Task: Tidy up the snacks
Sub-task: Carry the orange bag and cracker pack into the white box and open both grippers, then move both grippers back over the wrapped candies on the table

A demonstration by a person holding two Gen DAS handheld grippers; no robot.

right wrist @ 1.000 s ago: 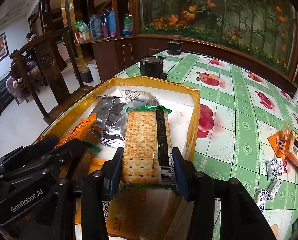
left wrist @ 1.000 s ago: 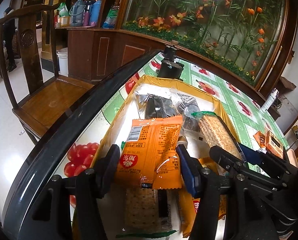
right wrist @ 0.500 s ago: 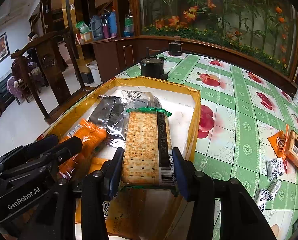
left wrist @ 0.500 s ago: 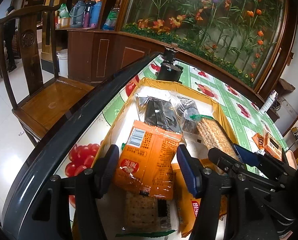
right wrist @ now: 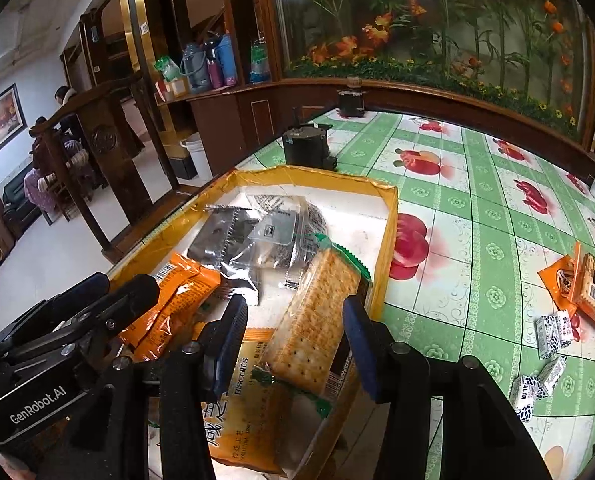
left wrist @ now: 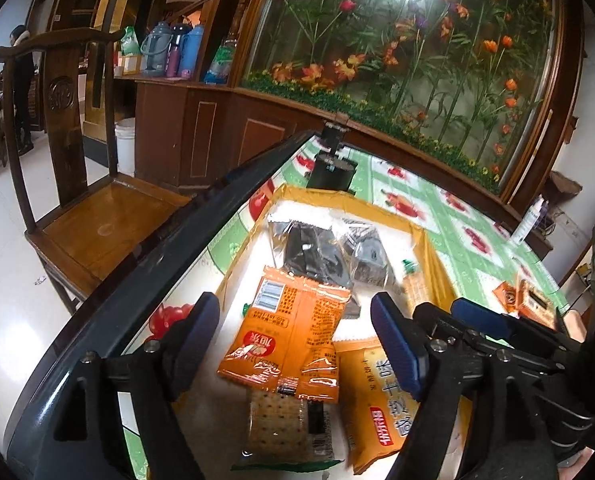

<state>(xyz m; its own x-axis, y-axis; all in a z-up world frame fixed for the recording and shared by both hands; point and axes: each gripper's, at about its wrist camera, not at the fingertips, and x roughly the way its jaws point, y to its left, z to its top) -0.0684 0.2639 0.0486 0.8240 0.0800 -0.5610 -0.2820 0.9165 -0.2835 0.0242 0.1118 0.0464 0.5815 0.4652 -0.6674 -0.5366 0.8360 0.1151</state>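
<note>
Both grippers hang with jaws spread over the yellow-rimmed tray (right wrist: 389,216) — the left gripper (left wrist: 295,342) above the orange snack packet (left wrist: 293,328), the right gripper (right wrist: 295,344) astride the cracker sleeve (right wrist: 317,316), gripping neither. Placing looks finished; next, I judge, comes a reach to the loose snacks (right wrist: 553,332) well off to the right gripper's right — small packets needing a narrow pinch.

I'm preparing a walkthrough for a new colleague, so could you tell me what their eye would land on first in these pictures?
Probably the yellow-rimmed tray crowded with snacks: an orange packet lies between the open left gripper's fingers, and a cracker pack lies tilted between the open right gripper's. Behind, a wall of artificial flowers lines the green fruit-print tablecloth.
</note>
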